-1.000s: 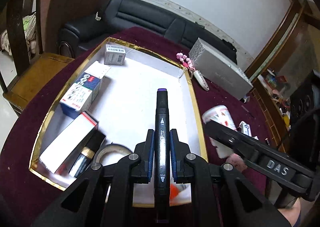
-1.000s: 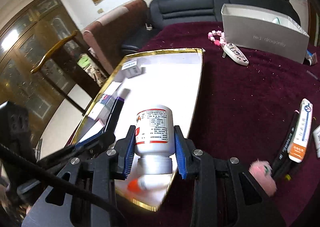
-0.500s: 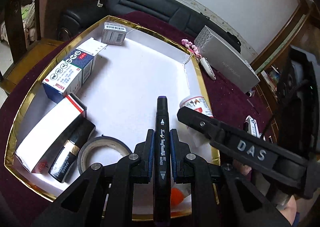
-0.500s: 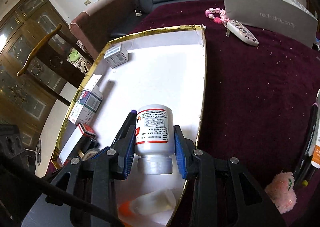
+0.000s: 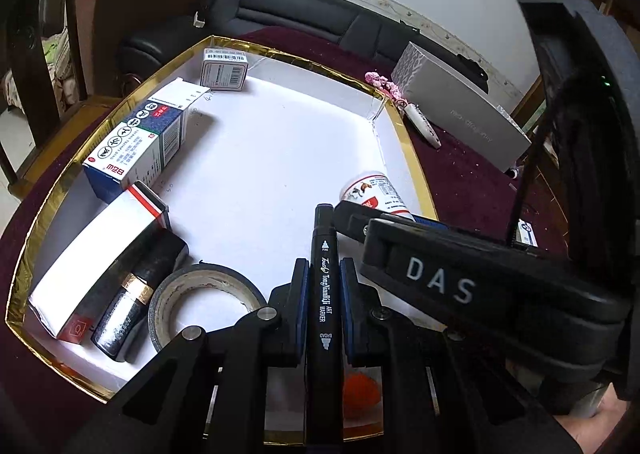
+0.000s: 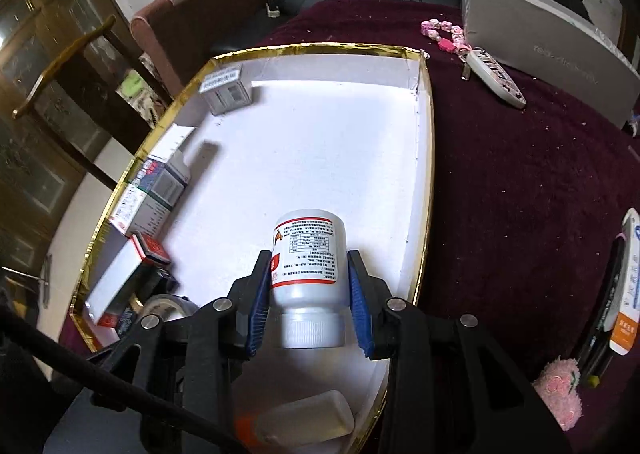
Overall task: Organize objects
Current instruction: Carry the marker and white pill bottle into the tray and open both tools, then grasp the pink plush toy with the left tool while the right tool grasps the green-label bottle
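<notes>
Marker (image 5: 323, 294), slim black cyl, clamped in L gripper (image 5: 323, 278); R gripper (image 6: 308, 278) clamps white plastic bottle (image 6: 308, 254)

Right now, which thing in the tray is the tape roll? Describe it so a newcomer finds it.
Find the gold-rimmed white tray on the maroon tablecloth. Along its left wall runs a row of boxes; at the near end lies a black tube with a gold band. The tape roll lies flat beside it: the only ring, grey with a pale core.

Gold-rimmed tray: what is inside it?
Inside the gold-rimmed tray: a grey box, a blue-and-white box, a white box, a black tube, a tape roll. Grippers hide the near end.
</notes>
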